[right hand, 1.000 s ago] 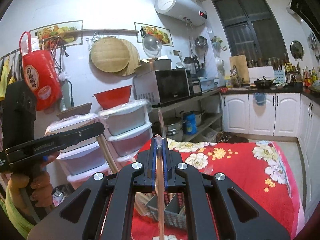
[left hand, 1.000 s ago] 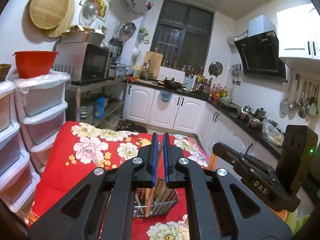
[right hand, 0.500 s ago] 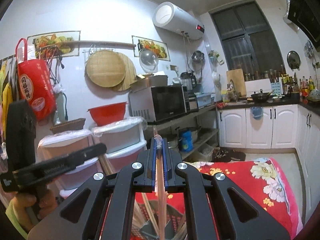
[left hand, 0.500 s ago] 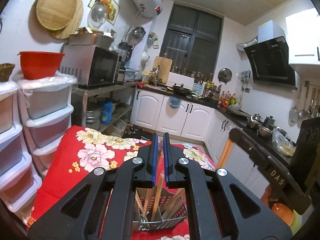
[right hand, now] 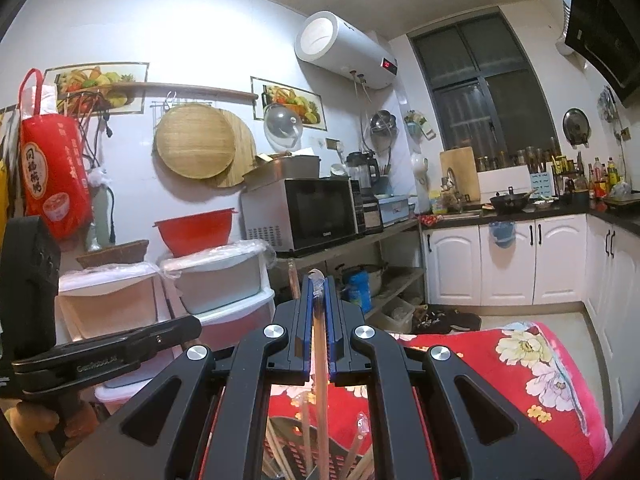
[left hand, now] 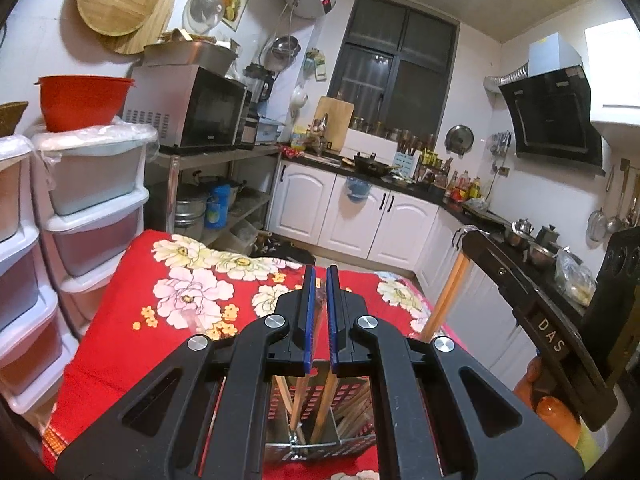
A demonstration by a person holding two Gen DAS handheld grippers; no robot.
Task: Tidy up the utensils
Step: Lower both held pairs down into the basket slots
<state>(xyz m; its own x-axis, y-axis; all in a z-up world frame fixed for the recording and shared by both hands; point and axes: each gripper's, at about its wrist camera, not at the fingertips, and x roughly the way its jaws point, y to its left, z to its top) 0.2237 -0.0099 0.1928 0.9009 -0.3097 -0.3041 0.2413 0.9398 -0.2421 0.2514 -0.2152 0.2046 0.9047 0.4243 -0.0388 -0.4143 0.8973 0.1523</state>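
right gripper [right hand: 319, 320] jaws clamp chopstick [right hand: 320, 380] | above utensil basket [right hand: 296, 446], seemingly

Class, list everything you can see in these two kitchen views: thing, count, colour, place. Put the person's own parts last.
Basket: one, dark, on the cloth below both grippers, holding chopsticks.
Chopstick: one, tan, upright between the right jaws.
Cloth: one, red with flowers, over the table.
Bowl: one, red, on the drawers.
Drawers: two stacks, white, left of the table.
Microwave: one, silver and black, on the shelf.
Heater: one, white, high on the wall.
Bag: one, red, hanging on the wall.
Left hand-held gripper: black, blue pads, shut.
Right hand-held gripper: black, shut on the chopstick.
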